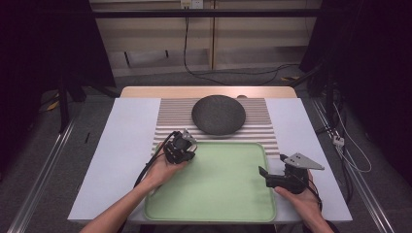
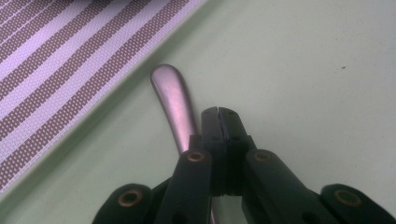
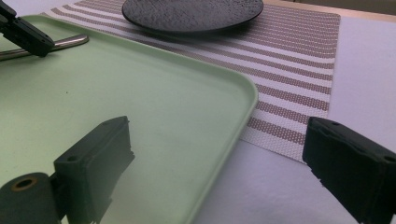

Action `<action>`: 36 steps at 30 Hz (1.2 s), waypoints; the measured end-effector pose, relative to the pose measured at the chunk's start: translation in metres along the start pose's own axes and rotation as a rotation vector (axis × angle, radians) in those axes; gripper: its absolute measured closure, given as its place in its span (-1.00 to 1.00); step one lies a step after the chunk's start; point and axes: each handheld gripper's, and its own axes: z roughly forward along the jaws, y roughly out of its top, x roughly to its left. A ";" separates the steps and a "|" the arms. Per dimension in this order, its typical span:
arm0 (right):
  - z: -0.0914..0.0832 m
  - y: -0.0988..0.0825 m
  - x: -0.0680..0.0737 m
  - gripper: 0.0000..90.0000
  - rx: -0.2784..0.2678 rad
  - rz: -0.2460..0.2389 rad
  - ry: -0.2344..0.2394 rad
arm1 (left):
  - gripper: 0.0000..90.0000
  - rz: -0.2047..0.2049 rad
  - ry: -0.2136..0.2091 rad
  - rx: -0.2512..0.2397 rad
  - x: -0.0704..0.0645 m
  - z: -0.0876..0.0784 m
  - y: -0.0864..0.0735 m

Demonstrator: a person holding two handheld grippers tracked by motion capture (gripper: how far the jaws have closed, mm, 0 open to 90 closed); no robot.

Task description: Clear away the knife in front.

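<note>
On the green tray [image 2: 303, 70], unmarked metal handle [image 2: 173, 100] beside closed left hand-held gripper [image 2: 218, 112]

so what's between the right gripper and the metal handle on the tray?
Bare green tray floor separates the right gripper from the metal handle, as the right gripper view shows.

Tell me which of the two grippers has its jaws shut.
The left gripper, over the far left corner of the green tray: its jaws meet, with a metal handle alongside them. The right gripper, at the tray's right edge, has its jaws wide apart.
</note>
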 end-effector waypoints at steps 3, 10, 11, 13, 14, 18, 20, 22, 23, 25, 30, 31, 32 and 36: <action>0.000 0.000 0.000 -0.82 -0.001 0.000 0.000 | 1.00 -0.002 0.007 0.010 0.001 -0.002 -0.002; 0.000 0.000 0.000 -0.82 0.000 0.000 0.000 | 1.00 -0.029 0.007 0.018 0.006 -0.008 -0.010; 0.000 0.000 0.000 -0.82 0.000 0.001 0.000 | 1.00 -0.032 0.015 0.022 0.007 -0.010 -0.011; 0.000 0.000 0.000 -0.82 0.002 0.003 0.000 | 1.00 -0.038 0.021 0.022 0.009 -0.012 -0.014; 0.000 0.000 0.000 -0.82 0.003 0.001 0.000 | 1.00 -0.041 0.026 0.028 0.010 -0.013 -0.016; 0.000 0.000 0.000 -0.82 0.001 0.002 -0.001 | 1.00 -0.051 0.040 0.031 0.012 -0.016 -0.020; 0.000 0.000 0.000 -0.82 0.001 0.002 -0.001 | 1.00 -0.054 0.036 0.036 0.013 -0.017 -0.021; 0.000 0.000 0.000 -0.82 0.001 0.002 -0.002 | 1.00 -0.061 0.050 0.041 0.013 -0.018 -0.022; 0.000 0.000 0.000 -0.82 0.001 0.002 -0.002 | 1.00 -0.060 0.050 0.043 0.013 -0.019 -0.022; 0.000 0.000 0.000 -0.82 0.002 0.001 -0.002 | 1.00 -0.052 0.053 0.045 0.013 -0.019 -0.023; 0.001 0.000 0.000 -0.82 0.002 0.001 -0.002 | 1.00 -0.057 0.069 0.053 0.014 -0.022 -0.026; 0.000 0.000 0.000 -0.82 0.001 0.000 -0.002 | 1.00 -0.058 0.068 0.050 0.015 -0.023 -0.027; 0.000 0.000 0.000 -0.82 0.001 0.001 -0.002 | 1.00 -0.066 0.066 0.046 0.015 -0.023 -0.028; 0.001 0.000 0.000 -0.82 0.003 0.002 -0.003 | 1.00 -0.062 0.081 0.046 0.016 -0.025 -0.030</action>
